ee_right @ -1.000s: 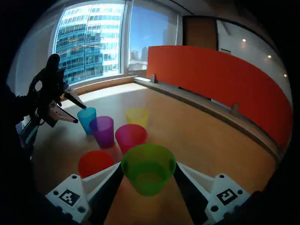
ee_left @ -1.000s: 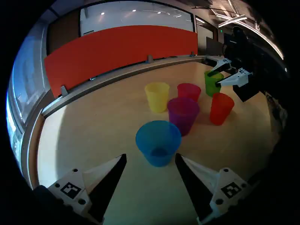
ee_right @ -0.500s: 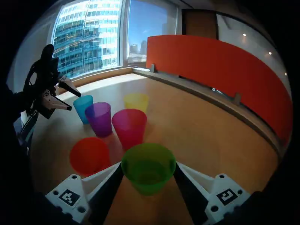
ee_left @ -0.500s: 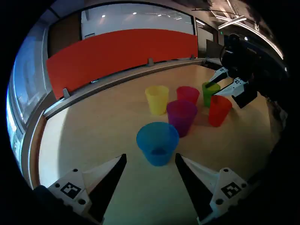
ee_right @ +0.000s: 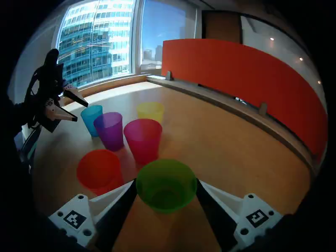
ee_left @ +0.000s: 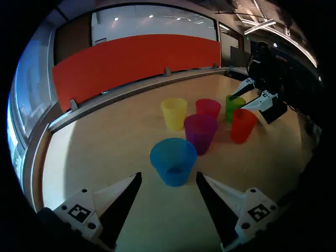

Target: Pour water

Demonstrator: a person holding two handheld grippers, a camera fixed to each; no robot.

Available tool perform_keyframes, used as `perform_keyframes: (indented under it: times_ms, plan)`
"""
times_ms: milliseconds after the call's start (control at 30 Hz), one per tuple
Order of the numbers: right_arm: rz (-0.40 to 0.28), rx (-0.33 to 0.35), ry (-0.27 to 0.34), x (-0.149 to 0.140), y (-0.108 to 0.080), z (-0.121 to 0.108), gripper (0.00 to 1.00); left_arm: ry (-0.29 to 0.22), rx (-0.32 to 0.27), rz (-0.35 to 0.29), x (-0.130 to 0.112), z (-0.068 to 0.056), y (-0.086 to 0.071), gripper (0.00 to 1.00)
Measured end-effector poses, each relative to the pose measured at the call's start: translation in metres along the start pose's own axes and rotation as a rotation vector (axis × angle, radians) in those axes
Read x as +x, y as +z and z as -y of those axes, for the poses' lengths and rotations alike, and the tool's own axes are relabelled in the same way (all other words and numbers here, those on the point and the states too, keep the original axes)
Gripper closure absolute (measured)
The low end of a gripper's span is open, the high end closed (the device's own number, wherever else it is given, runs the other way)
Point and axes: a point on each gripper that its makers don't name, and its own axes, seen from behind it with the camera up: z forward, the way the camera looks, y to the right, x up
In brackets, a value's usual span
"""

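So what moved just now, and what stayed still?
The right gripper, gripping the green cup, carried it closer to the pink cup and red cup. The left gripper stayed open at the blue cup; no other cup moved.

1. A partition (ee_left: 126, 63) runs along the far edge of the worktop (ee_left: 105, 143).
2. The near cup (ee_left: 173, 161) stands on the worktop between the left gripper (ee_left: 168, 173) and its spread jaws.
3. A middle cup (ee_left: 200, 133) stands just behind it.
4. The far cup (ee_right: 166, 190) sits clamped between the jaws of the right gripper (ee_right: 166, 180).
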Motion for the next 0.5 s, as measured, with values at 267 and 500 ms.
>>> perform_keyframes:
  times_ms: [267, 500]
  plan:
    - [0.003, -0.01, 0.005, -0.004, -0.013, 0.002, 0.0, -0.014, 0.02, -0.019, 0.004, 0.002, -0.006, 0.04]
    - [-0.018, -0.043, -0.001, -0.005, -0.033, 0.001, 0.0, -0.066, 0.064, -0.075, 0.02, 0.014, -0.015, 0.04]
